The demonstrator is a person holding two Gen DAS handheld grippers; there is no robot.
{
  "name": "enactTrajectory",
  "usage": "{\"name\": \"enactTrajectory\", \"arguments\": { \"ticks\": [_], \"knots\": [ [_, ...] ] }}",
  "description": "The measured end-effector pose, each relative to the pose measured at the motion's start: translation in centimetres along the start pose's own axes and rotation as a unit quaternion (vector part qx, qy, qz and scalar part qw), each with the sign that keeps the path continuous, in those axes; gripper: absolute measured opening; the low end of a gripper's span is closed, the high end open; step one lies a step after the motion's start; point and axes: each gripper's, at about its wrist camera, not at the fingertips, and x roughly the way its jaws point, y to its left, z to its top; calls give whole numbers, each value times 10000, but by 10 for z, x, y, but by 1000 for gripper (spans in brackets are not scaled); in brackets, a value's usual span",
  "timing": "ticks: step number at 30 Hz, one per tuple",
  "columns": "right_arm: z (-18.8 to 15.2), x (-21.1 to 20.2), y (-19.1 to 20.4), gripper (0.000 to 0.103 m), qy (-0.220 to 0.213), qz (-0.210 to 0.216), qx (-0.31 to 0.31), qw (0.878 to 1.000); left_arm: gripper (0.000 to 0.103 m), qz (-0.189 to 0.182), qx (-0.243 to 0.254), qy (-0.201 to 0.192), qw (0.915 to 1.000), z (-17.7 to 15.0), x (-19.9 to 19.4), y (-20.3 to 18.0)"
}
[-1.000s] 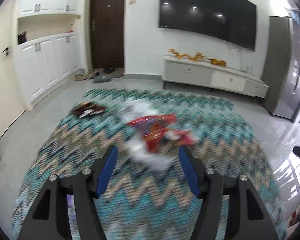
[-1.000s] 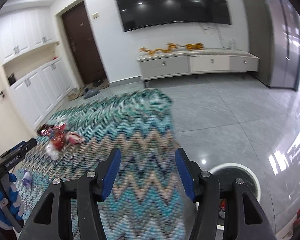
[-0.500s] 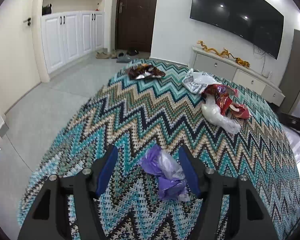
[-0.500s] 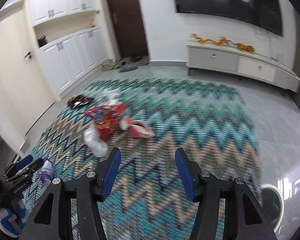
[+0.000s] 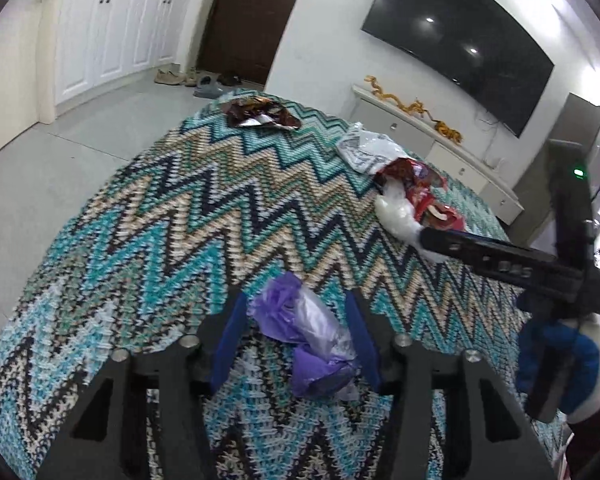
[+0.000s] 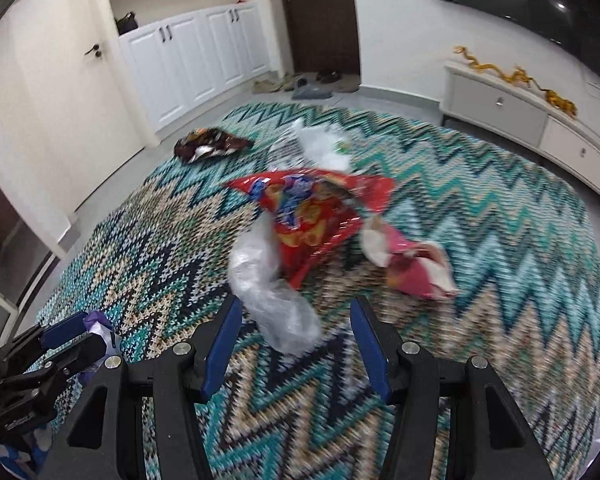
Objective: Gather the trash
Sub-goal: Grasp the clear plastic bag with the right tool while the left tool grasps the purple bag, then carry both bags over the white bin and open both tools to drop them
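The zigzag rug [image 5: 172, 216] fills the middle of both views, with trash scattered over it. Half a second ago the left gripper [image 5: 296, 334] hung just short of the purple wrapper [image 5: 306, 338]; now its jaws stand apart on either side of it, low in the centre of the left view, not yet closed. The right gripper [image 6: 296, 344] has swung in from open rug to the red pile, and its jaws, also apart, frame the clear plastic bag [image 6: 268, 292] at lower centre of the right view. Above that lie the red snack bag [image 6: 312, 216] and, to its right, a pink wrapper [image 6: 416, 268]; a brown wrapper [image 6: 210, 146] sits at upper left. Both grippers look lined up, so closing on each piece is likely the next step
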Motion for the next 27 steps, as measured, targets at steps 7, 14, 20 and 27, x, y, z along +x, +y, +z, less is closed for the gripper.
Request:
{"name": "enactTrajectory", "arguments": {
  "ticks": [7, 14, 20, 27],
  "knots": [
    [-1, 16, 8, 29, 193, 114, -193, 9996, 33, -154, 44, 48, 9999, 1, 3, -2],
    [-8, -2, 15, 12, 69, 363, -358, 9987, 19, 5, 117, -135, 9998, -1, -6, -7],
    [-12, -35, 29, 12, -250, 694, -495, 9960, 17, 62, 80, -177, 9998, -1, -22, -11],
    [-18, -80, 17, 12, -731, 890, -311, 9929, 16, 82, 338, -389, 9986, 8, -44, -39]
  ]
}}
